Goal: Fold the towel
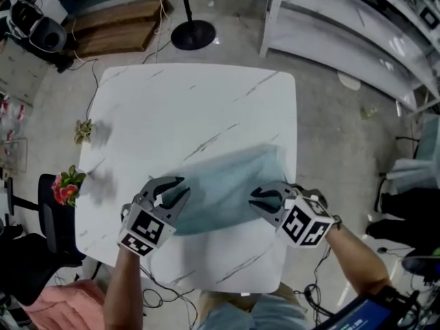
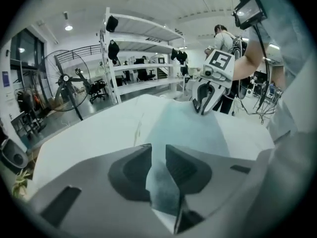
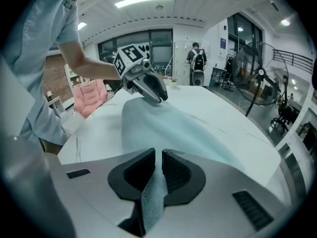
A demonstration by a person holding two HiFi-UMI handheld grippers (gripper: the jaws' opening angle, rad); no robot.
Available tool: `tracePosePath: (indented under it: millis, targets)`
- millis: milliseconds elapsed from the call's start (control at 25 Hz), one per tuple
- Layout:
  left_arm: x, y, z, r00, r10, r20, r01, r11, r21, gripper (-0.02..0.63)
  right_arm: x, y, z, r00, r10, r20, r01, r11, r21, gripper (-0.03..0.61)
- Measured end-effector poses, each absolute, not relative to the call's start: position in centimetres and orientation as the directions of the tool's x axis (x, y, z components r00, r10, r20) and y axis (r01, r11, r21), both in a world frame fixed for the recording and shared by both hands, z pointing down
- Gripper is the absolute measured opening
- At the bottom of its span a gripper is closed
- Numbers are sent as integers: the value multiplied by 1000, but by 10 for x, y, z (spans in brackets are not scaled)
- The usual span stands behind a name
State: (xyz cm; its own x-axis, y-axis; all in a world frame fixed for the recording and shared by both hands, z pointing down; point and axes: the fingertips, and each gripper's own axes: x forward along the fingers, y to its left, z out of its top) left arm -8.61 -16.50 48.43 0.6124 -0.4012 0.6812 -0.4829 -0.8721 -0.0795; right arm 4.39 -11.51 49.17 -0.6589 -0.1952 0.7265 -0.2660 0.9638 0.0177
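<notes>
Both grippers are closed down to a narrow gap with cloth in it. The left gripper [image 2: 158, 155] has a strip of the towel [image 1: 221, 184] running up between its dark pads, which press on it from both sides. The right gripper [image 3: 157, 158] pinches a bunched fold of the same cloth in its jaws.

From the head view, each gripper holds one end of the towel's near edge, the left one at the near left corner and the right one at the near right. That edge is raised off the table [image 1: 192, 102], while the rest of the cloth slopes away and down onto the tabletop. The towel is a pale blue-green, soft-looking and plain, spread as one wide sheet over the near right part of the table; its far right corner reaches close to the table's right edge. Its outline is blurred, so finer creases cannot be made out.

The table is white with thin grey veins. At its left edge stand a small green plant [image 1: 83, 130] and a bunch of red flowers [image 1: 67, 184]; what they stand in is too small to tell. Beyond the table are a fan's round black base [image 1: 193, 34], wooden boards [image 1: 113, 26] on the floor and a white shelving rack [image 1: 344, 26]. A pink seat [image 3: 91, 95] is near the person's left side.
</notes>
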Motion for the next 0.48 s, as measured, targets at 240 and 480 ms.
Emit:
tracePosePath:
  millis: [240, 480]
  targets:
    - [-103, -178, 515, 531, -415, 739, -524, -846, -99, 92, 59, -99, 515, -600, -178, 780, -269, 963, 12, 44]
    - [-105, -189, 509, 535, -452, 714, -569, -817, -90, 94, 56, -109, 493, -649, -185, 738, -300, 953, -25, 52]
